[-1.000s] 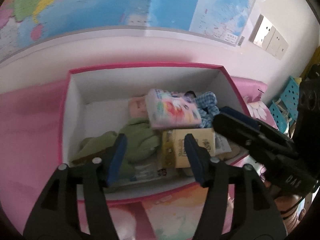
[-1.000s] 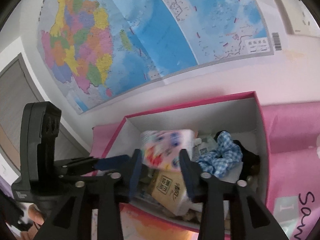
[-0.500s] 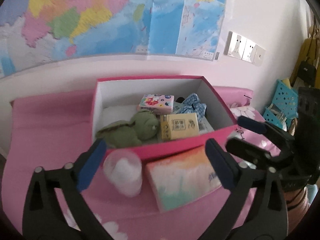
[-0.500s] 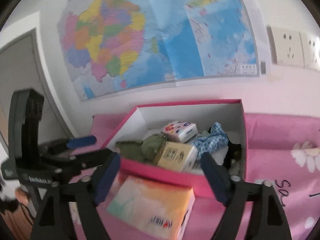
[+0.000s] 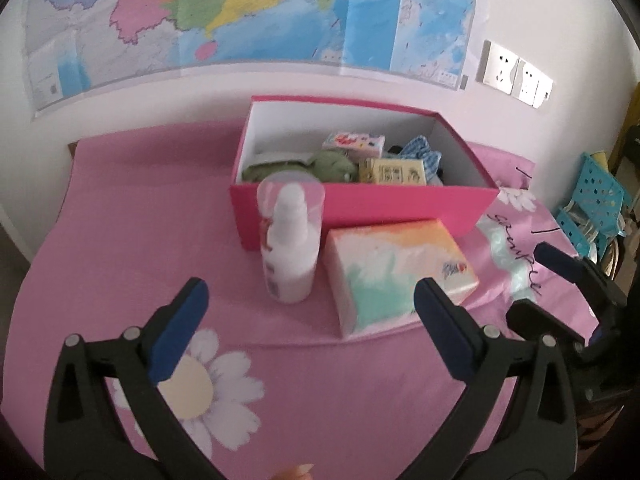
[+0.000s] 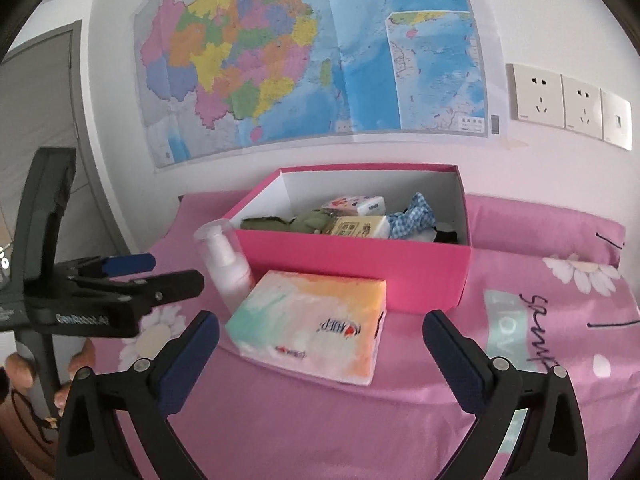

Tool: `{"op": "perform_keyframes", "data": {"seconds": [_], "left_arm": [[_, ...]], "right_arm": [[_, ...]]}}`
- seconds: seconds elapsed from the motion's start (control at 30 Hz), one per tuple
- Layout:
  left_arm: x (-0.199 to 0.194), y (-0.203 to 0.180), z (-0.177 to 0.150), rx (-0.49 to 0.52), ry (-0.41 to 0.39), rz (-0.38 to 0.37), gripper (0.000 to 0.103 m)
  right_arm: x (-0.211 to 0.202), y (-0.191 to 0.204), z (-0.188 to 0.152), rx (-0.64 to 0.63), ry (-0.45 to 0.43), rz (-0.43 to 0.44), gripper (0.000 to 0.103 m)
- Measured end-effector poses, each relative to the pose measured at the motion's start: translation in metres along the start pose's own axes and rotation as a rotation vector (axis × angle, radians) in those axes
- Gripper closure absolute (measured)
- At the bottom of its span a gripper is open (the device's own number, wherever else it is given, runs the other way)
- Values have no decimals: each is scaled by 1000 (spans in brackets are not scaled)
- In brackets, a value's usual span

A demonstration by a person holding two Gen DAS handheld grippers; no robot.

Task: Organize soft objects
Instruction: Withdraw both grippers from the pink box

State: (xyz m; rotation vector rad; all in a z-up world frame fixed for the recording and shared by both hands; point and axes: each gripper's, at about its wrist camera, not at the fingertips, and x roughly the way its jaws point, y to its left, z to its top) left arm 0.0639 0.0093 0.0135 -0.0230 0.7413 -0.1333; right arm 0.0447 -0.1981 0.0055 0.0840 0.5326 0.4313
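Pink box (image 5: 360, 204) holds green plush (image 5: 332, 164), two small tissue packs, blue checked cloth (image 5: 422, 154). Large tissue pack (image 6: 316, 320) lies just before it on pink cloth, beside pump bottle (image 5: 290, 248). Left claw (image 5: 308, 326) and right claw (image 6: 320, 352) gape wide, empty.

pink box (image 6: 360, 268): matt cardboard | tissue pack (image 6: 312, 324): glossy plastic wrap | pump bottle (image 5: 290, 248): smooth plastic (clear cap) | bedsheet (image 5: 120, 240): printed cloth | wall map (image 6: 320, 60): creased paper
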Motion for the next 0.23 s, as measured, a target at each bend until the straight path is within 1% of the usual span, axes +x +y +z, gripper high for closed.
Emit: {"op": "perform_keyframes", "data": {"seconds": [0.1,0.23], "left_arm": [[-2,-1,-8,13,0,38,0],[-1,0,-15,4,21,54,0]], "right_arm": [[-2,5,-5,-6,10,3,0],[-3,10,-14,-5,24,7,0]]}}
